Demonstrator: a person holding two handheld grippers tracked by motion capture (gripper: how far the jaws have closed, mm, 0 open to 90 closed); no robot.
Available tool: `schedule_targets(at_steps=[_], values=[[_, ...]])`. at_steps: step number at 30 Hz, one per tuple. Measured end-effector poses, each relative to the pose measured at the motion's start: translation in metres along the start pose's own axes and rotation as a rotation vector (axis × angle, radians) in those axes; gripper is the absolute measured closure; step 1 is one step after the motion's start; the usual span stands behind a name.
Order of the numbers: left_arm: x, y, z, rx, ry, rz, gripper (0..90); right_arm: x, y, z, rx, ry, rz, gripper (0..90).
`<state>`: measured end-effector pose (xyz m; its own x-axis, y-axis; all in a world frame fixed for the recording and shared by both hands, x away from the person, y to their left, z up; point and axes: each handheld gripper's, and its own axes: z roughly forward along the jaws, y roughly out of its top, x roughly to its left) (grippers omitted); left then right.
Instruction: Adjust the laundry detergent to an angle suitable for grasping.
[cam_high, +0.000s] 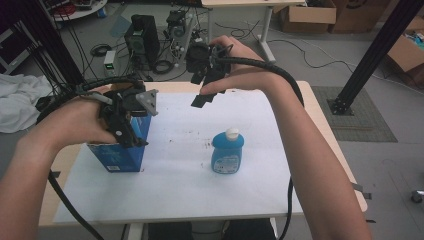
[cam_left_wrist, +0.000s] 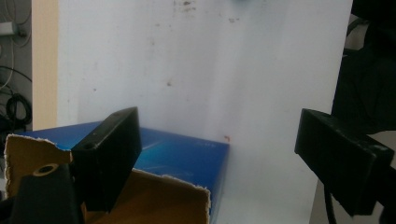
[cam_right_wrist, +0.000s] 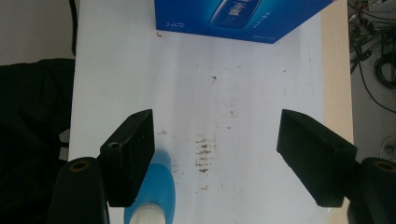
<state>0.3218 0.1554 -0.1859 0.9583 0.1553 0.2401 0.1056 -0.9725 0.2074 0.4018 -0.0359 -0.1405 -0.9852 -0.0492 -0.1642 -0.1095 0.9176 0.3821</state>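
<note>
Blue things on my white table number two: one open blue box standing at the left, and one blue bottle with a white cap lying right of centre, well apart from it. My left gripper hangs over the box's open top, jaws spread and empty. My right gripper hovers above the far edge, released, holding nothing

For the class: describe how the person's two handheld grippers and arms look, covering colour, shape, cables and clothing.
Both the left gripper and the right gripper are black, with two blocky rectangular jaws. The left carries a grey three-cornered plate. A thick black ribbed cable trails from each. The forearms are bare, no sleeves visible.
</note>
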Motion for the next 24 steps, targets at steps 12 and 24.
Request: schedule_targets(at_steps=[12,24], values=[[0.001,0.001,0.000,-0.005,0.001,-0.002,15.3,-0.001,-0.006,-0.003,-0.018,-0.002,0.012,27.7],[0.003,0.002,0.002,-0.001,-0.002,-0.008,15.3,-0.002,-0.029,-0.013,-0.080,0.007,0.036,26.6]])
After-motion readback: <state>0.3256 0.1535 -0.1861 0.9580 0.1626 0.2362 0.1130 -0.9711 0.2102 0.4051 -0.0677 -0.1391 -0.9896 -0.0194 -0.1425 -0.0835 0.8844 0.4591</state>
